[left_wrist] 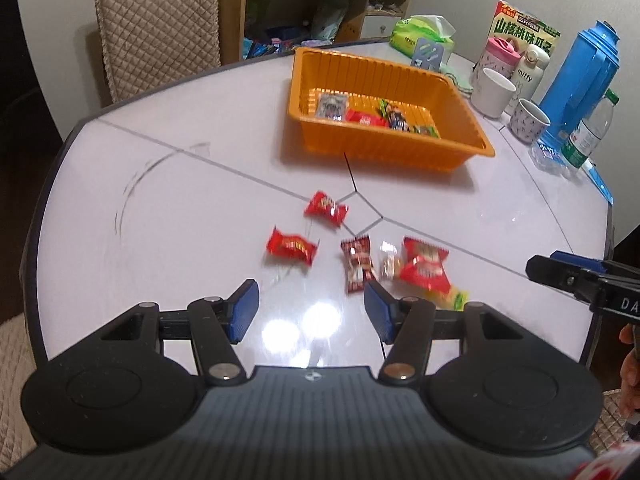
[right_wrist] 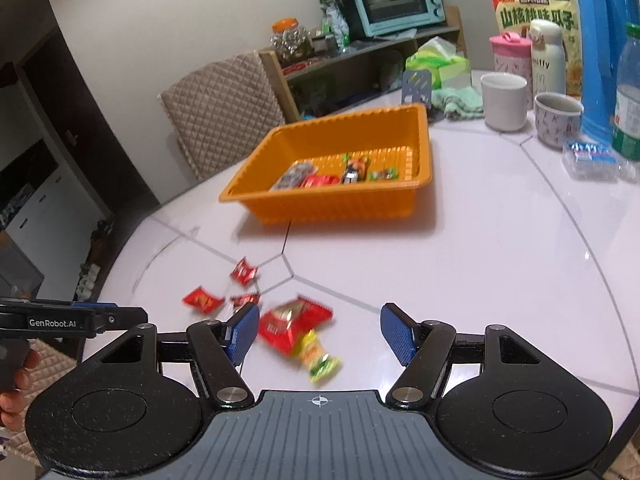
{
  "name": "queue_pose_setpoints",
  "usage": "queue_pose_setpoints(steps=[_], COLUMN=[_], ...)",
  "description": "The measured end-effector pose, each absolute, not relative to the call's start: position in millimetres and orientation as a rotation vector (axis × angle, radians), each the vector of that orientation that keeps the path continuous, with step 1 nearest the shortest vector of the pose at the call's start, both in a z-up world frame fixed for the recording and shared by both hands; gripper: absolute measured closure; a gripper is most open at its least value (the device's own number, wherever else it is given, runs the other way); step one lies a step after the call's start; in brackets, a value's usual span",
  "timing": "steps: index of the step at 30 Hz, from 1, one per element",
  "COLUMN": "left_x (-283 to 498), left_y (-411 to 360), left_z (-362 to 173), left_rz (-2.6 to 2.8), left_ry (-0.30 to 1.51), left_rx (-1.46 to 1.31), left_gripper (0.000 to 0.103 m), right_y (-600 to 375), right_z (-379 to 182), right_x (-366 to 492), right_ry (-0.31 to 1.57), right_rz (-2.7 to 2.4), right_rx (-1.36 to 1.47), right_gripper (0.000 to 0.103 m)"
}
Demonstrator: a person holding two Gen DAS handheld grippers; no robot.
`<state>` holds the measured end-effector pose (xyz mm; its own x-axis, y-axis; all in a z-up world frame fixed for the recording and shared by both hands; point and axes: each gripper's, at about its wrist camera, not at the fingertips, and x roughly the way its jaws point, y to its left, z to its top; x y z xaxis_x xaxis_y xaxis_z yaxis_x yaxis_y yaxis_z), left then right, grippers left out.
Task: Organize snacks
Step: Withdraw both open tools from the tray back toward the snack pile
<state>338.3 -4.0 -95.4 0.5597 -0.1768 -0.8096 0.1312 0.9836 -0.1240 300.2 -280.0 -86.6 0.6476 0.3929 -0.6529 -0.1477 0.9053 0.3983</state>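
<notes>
An orange tray [left_wrist: 384, 148] is set on the white table [left_wrist: 160, 208], well beyond both grippers. A few wrapped snacks [left_wrist: 372, 114] are seen lying on its floor, toward the near wall.

More snacks are scattered loose on the table between the tray and the grippers. In the left wrist view two red candies [left_wrist: 325, 208] [left_wrist: 293, 246] lie apart from each other, and to their right a dark red packet [left_wrist: 358, 264], a small clear-wrapped piece [left_wrist: 389, 264] and a larger red packet [left_wrist: 425, 266] are grouped close together. A yellow-green wrapper [left_wrist: 456, 298] is partly hidden under the larger red packet; whether the two touch cannot be told through the blur.

The left gripper [left_wrist: 310, 310] is held above the table with its jaws partly open and nothing between the blue pads [left_wrist: 242, 312]. The dark red packet lies just beyond its right pad.

The right gripper [right_wrist: 320, 334] is likewise held with its jaws partly open, rather wider, and empty. In its own view the larger red packet [right_wrist: 294, 326] and the yellow-green wrapper [right_wrist: 320, 358] are framed between the pads, on the table below them and ungripped.

Mugs [left_wrist: 492, 92], a blue jug [left_wrist: 584, 76], bottles [left_wrist: 588, 132] and a snack bag [left_wrist: 524, 26] are ranged along the table's far right edge. A padded chair [left_wrist: 156, 24] is drawn up behind the table.
</notes>
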Motion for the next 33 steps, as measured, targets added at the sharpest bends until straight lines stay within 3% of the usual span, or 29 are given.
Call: queue_pose_setpoints(steps=[21,33], left_x=[299,318], left_y=[-26,-17], left_z=[-108,-112], left_rz=[-0.089,-0.076], left_ry=[0.993,0.981], left_rx=[-0.065,-0.032], left_gripper=[0.048,0.048], right_y=[-269,-243], right_z=[-109,-115], right_x=[288,313], right_ry=[0.884,0.879], right_rz=[0.393,0.349], right_rx=[0.311,0.317], right_gripper=[0.035,0.035])
